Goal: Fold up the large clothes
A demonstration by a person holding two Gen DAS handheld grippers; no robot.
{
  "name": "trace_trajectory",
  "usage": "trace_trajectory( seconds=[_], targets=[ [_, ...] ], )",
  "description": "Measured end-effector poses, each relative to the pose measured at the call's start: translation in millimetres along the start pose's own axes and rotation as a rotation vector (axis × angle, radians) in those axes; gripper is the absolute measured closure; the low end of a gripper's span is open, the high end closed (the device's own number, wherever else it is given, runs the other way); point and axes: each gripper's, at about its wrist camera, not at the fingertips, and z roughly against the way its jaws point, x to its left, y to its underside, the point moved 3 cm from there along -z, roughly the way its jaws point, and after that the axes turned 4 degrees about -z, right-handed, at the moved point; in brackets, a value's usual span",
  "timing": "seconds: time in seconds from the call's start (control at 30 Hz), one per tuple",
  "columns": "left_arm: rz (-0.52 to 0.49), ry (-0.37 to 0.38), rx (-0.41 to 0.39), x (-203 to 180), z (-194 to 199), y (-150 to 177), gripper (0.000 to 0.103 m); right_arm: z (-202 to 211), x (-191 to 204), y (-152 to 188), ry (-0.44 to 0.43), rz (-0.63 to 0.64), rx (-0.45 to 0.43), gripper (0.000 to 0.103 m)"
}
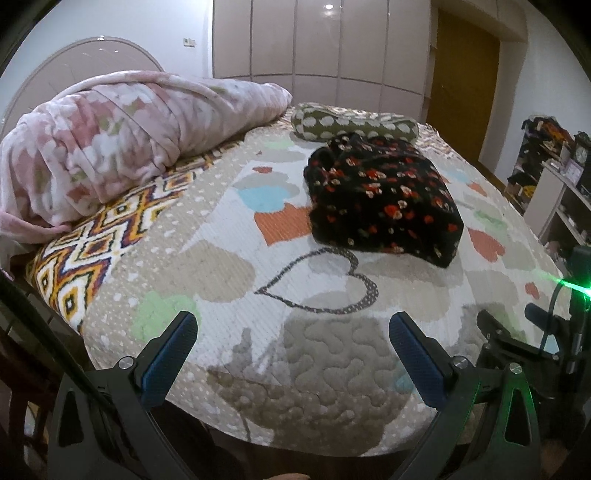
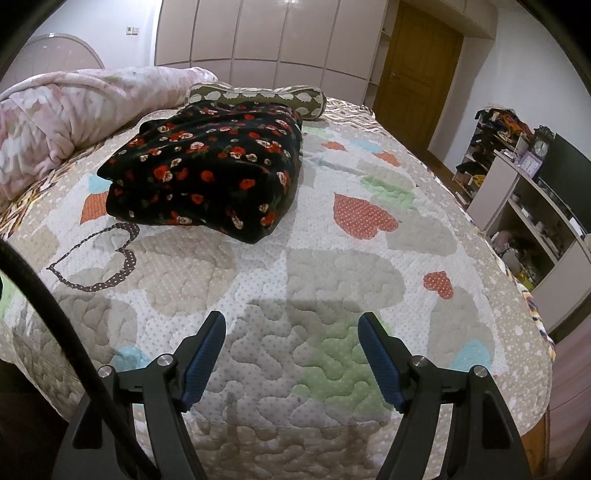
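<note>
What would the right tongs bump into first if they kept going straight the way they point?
Most likely the bed's heart-patterned quilt. The right tongs are open, holding nothing, and tilt down at bare quilt just ahead. The folded black flowered garment lies farther on and off to the left, so they would probably miss it.

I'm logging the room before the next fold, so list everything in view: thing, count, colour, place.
floral garment: one, black with red and white flowers, folded, mid-bed
bolster pillow: one, olive with white spots, behind the garment
blanket: one, pink and white, bundled at the bed's left
quilt: one, beige with coloured hearts, covering the bed
wardrobe: one, pale pink, back wall
door: one, brown wood, back right
shelf unit: one, pale, cluttered, right wall
clock: one, dark, on the shelf unit
left gripper: one, black with blue pads, open, empty
right gripper: one, same colours, open, empty
</note>
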Motion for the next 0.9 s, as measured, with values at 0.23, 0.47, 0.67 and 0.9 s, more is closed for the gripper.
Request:
trace_trajectory(
  seconds=[0.23,0.47,0.67,0.9],
  targets=[
    [-0.009,0.02,0.051,-5.5,-8.5,7.1,0.0,0.1,0.7,1.1,0.005,0.007,-0.001,0.022],
    [-0.028,0.014,0.081,-10.7,-14.0,12.0,0.0,0.2,1.1,1.6,0.006,0.008,0.0,0.021],
    [-0.024,0.003,0.096,-8.9,-17.4,13.4,0.0,-1.6,0.9,3.7,0.005,0.01,0.009,0.021],
    [-0.025,0.002,0.108,-8.8,-19.1,15.3,0.0,-2.9,1.1,4.8,0.002,0.018,0.012,0.021]
  ],
)
